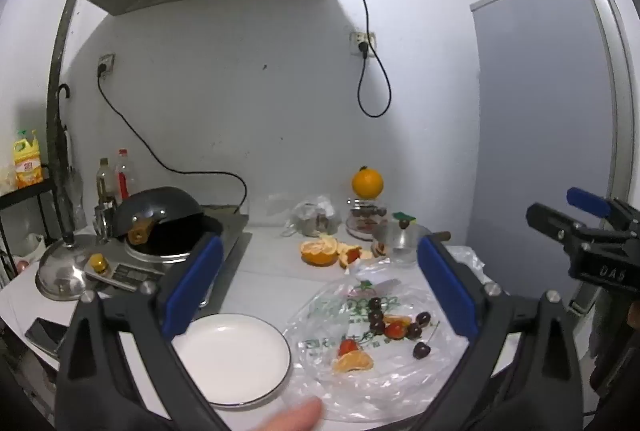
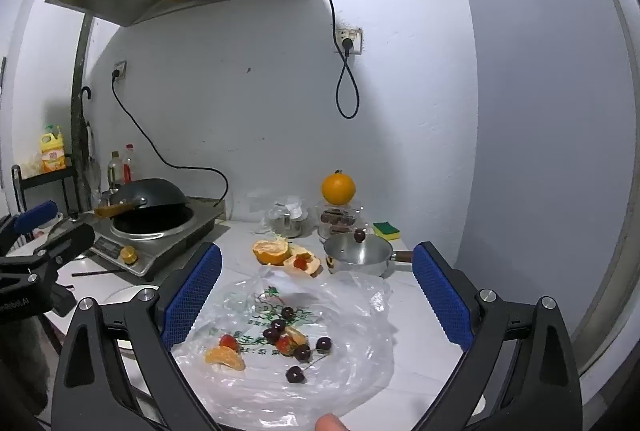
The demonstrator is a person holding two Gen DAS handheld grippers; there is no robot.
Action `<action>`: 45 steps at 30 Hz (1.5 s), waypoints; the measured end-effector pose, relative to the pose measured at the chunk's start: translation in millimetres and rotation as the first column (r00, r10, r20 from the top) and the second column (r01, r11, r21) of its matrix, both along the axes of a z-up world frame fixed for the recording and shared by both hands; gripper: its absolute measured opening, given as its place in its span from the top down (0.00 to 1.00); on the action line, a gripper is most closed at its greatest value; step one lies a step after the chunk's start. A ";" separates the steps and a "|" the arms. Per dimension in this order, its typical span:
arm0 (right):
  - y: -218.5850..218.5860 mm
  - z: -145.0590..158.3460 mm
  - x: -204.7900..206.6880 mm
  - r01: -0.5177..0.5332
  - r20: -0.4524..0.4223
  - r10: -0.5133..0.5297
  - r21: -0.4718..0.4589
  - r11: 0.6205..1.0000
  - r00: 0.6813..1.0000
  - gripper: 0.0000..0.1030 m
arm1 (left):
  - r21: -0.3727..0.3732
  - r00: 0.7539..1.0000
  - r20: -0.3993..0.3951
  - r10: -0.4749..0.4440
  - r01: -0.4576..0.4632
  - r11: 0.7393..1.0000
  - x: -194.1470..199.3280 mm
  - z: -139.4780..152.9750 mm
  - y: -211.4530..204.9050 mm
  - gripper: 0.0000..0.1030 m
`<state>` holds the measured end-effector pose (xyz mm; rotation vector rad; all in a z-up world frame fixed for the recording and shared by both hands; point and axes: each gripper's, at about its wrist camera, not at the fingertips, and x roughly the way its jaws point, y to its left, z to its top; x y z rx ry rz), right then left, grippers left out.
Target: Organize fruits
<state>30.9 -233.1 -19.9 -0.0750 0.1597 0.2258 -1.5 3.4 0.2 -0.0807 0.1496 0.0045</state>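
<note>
Left wrist view shows our left gripper [image 1: 320,287] spread wide and empty above the worktop [image 1: 264,271], beside a white plate [image 1: 234,359]. Our right gripper [image 2: 316,291] gapes equally wide, holding nothing, over cherries [image 2: 302,352], strawberries [image 2: 285,344] and an orange segment [image 2: 225,357] lying on the plastic bag [image 2: 352,311].

From my right-wrist view the white plate [image 2: 124,295] is mostly hidden behind my gripper's left finger; only a sliver of rim shows. A blurred fingertip [image 1: 294,417] pokes in at the bottom edge, the hand itself cut off. I can't read the green print on the plastic bag [image 2: 352,315], nor the yellow bottle's [image 1: 27,163] label. My right gripper [image 1: 576,227] is partly cut by the frame edge.
</note>
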 end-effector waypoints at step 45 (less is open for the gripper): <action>25.4 -4.6 16.2 -0.022 -0.024 0.022 -0.002 1.000 0.999 0.05 | 0.006 0.999 -0.039 0.002 -0.002 1.000 15.3 -4.7 17.4 0.04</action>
